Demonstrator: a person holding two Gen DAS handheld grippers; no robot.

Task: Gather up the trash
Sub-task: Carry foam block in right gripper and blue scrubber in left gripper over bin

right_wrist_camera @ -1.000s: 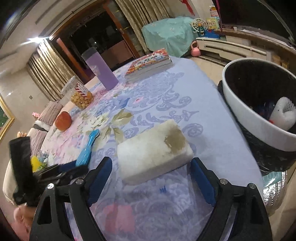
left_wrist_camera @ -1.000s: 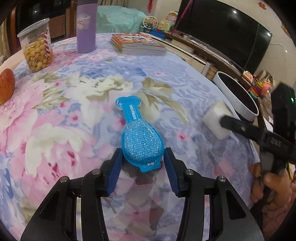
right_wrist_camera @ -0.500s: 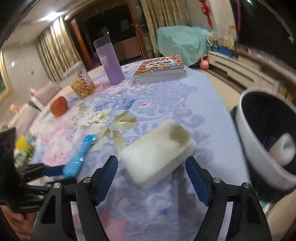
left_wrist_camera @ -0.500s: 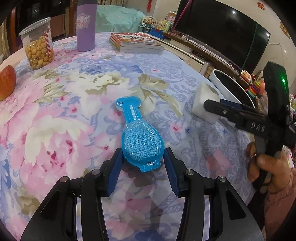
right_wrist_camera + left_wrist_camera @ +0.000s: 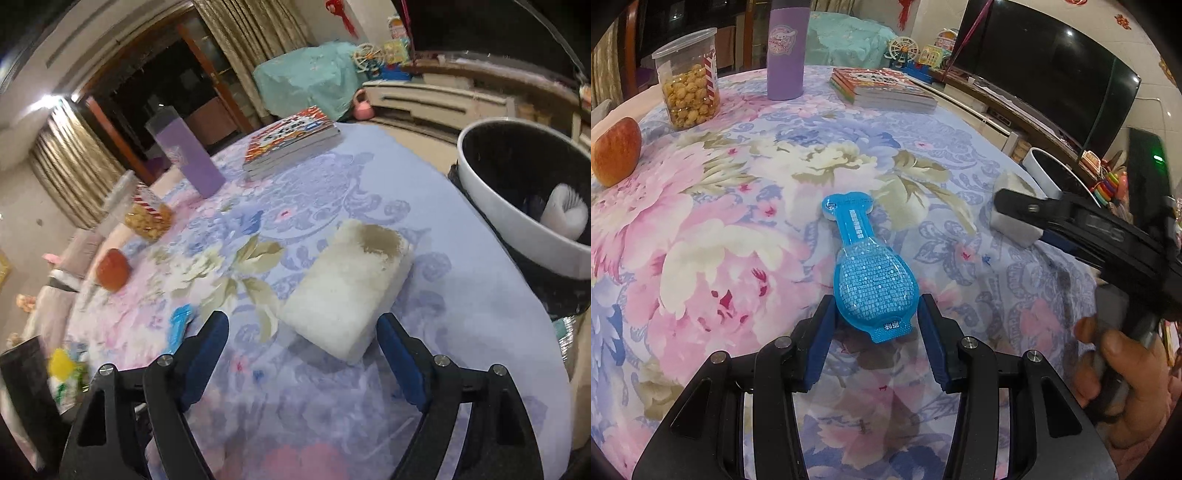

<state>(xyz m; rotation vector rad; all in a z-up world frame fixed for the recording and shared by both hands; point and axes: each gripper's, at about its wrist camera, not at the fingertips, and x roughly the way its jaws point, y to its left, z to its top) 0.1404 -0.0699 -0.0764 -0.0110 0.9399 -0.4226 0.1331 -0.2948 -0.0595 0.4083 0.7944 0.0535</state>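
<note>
On table, far L: apple [image 5: 616, 151], snack jar [image 5: 687, 79], purple bottle [image 5: 786, 50], books [image 5: 882, 90] | L gripper [image 5: 877, 314] clamps blue packet [image 5: 866, 266] | R gripper [image 5: 301, 341] agape, jaws just widened, stained sponge [image 5: 351, 288] between, untouched | bin [image 5: 524, 192] at R edge.

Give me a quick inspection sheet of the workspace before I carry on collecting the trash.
Surface: round table under a floral tablecloth.
Job's things: blue blister pack lying flat; stained white sponge near the table edge; white bin beside the table, with a white item inside.
Clutter: apple, snack jar, purple bottle, stack of books.
Grippers: left gripper fingers flank the pack's wide end, contact unclear; right gripper open, the sponge's near end between its fingers, which have just been widening.
Cables: nothing seen.
Surroundings: television, toys on a low cabinet.
</note>
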